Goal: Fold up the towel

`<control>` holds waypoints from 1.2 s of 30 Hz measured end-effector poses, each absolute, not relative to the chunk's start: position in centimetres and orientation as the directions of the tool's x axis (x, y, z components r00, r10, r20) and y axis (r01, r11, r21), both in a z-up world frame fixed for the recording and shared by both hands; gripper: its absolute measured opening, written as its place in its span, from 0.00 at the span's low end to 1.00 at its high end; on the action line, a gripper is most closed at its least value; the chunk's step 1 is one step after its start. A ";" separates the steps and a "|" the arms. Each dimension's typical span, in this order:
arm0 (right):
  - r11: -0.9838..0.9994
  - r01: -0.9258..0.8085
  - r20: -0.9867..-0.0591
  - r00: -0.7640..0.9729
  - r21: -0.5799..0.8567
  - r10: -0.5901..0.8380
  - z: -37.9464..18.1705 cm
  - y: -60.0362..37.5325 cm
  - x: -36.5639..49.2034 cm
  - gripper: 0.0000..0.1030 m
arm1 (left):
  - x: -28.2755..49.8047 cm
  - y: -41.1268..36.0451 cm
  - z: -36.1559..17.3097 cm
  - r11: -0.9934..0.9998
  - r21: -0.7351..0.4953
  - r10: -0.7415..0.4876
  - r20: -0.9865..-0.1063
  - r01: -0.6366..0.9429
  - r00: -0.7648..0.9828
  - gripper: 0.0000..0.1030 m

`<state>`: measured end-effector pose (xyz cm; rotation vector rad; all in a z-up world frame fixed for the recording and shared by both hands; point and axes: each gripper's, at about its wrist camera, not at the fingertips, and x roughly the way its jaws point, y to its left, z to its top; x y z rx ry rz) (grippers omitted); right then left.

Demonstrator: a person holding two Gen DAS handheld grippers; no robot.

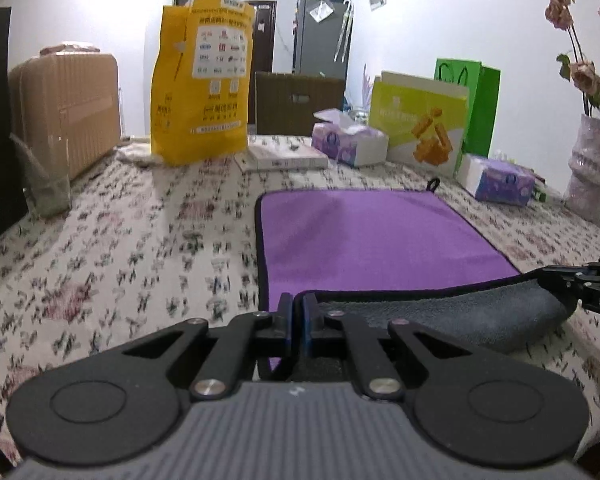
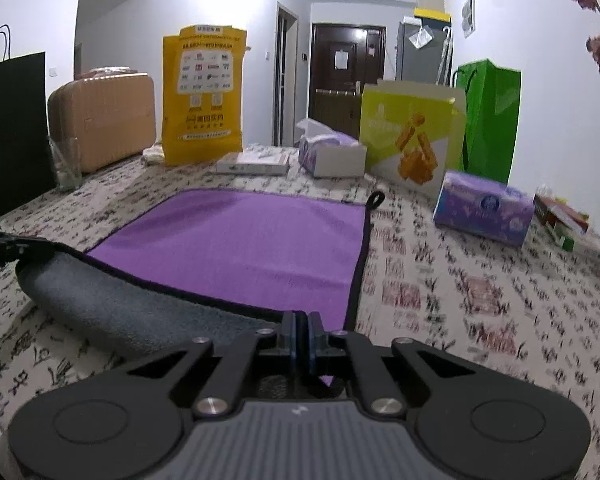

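**Both grippers pinch the near edge of the purple towel**

The towel [image 1: 372,236] lies on a table covered with a floral-print cloth [image 1: 120,256], its purple face up and its black-trimmed border running round it. The far part rests flat; the near edge is lifted and curled over, so the grey underside [image 1: 440,316] shows as a rolled band between the two tools. A small black hanging loop [image 2: 376,199] sticks out at the far right corner.

The left gripper [image 1: 298,320] has its blue-padded jaws pressed together on the near left corner of the towel, the trim passing between them. The right gripper [image 2: 300,336] likewise has its jaws closed on the near right corner. From the left wrist view, the right tool's black fingers appear at the right edge, holding the far end of the grey fold.

Beyond the towel, along the far side of the table, stand a yellow bag [image 1: 202,84] to the left, a flat white box [image 1: 284,158] near the middle, and an open tissue box [image 1: 350,138] just right of it. A lime gift bag [image 2: 412,136] printed with orange sticks and a green bag [image 2: 490,120] stand further right, with a second purple tissue pack [image 2: 484,208] in front of them. A tan suitcase [image 2: 104,120] sits far left, a glass [image 2: 66,164] near it.
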<state>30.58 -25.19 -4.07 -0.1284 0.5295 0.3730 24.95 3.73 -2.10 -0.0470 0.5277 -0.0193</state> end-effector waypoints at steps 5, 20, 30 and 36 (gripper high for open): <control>0.921 -0.385 -0.493 0.814 -0.060 0.308 -3.1 -24.7 32.1 0.05 | 26.3 3.9 -0.9 0.999 -0.050 -0.033 -0.470 0.011 0.882 0.05; 0.910 -0.391 -0.462 0.838 -0.138 0.290 -1.6 -24.0 38.4 0.05 | 33.1 4.1 1.7 0.999 0.004 -0.032 -0.432 0.038 0.902 0.06; 0.900 -0.404 -0.460 0.838 -0.164 0.292 -0.2 -23.0 44.2 0.05 | 39.7 5.2 2.8 0.999 0.008 -0.042 -0.445 0.051 0.895 0.05; 0.898 -0.420 -0.486 0.816 -0.128 0.312 -0.8 -22.7 49.0 0.05 | 44.0 6.1 1.7 0.999 -0.015 -0.041 -0.490 0.038 0.871 0.05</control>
